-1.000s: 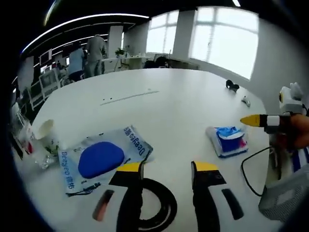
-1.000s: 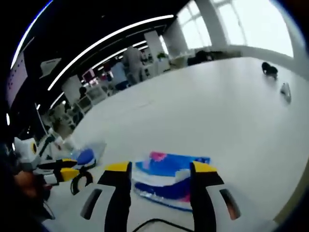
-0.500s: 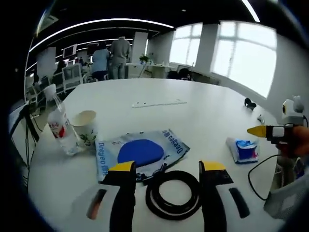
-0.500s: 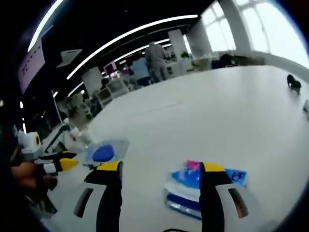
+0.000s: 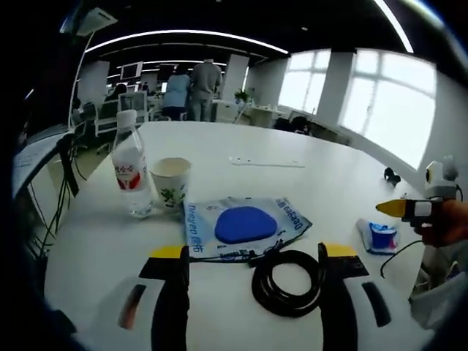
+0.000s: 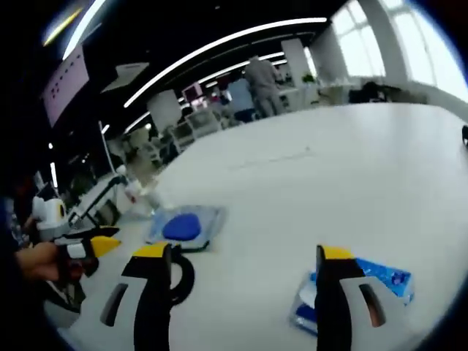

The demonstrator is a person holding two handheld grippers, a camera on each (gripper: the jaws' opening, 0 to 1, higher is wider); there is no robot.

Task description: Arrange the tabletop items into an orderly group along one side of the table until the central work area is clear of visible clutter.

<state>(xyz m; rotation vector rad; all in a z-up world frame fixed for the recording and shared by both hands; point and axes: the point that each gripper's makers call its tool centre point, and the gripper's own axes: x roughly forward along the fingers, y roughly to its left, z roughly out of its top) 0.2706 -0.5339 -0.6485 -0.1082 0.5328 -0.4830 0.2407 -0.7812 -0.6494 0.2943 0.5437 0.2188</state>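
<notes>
Left gripper (image 5: 252,252) hangs low over the white table (image 5: 307,183) with its yellow-tipped jaws spread wide and nothing between the pads. Just beyond the tips lies a coiled black cable (image 5: 287,281), sitting in the gap between the two jaws as the left gripper view frames it. Touching the coil's far edge is a clear packet with a blue pad inside (image 5: 245,225), lying flat. Left of that packet stands a paper cup (image 5: 170,183), upright, and just beside it, further left, a plastic water bottle (image 5: 130,172) with a red label and white cap, also upright. Off to the right, well apart from the cluster, a blue tissue pack (image 5: 377,235) lies flat near the table edge, and the right gripper (image 5: 401,208) comes in at the right rim, a hand (image 5: 444,223) wrapped round it.

Over to the right gripper view: right gripper's own jaws stand wide apart too, empty, yellow tips up. The tissue pack (image 6: 360,291) sits low right, partly behind the right-hand jaw. Past the left-hand jaw the cable (image 6: 180,274) peeks out, the blue-pad packet (image 6: 184,226) behind it, and the bottle (image 6: 134,191) further back, blurred. The left gripper (image 6: 93,246) shows at the left edge, held in a hand (image 6: 40,263). Far across the bare table, people (image 6: 250,86) stand among desks under bright windows (image 6: 380,33).
</notes>
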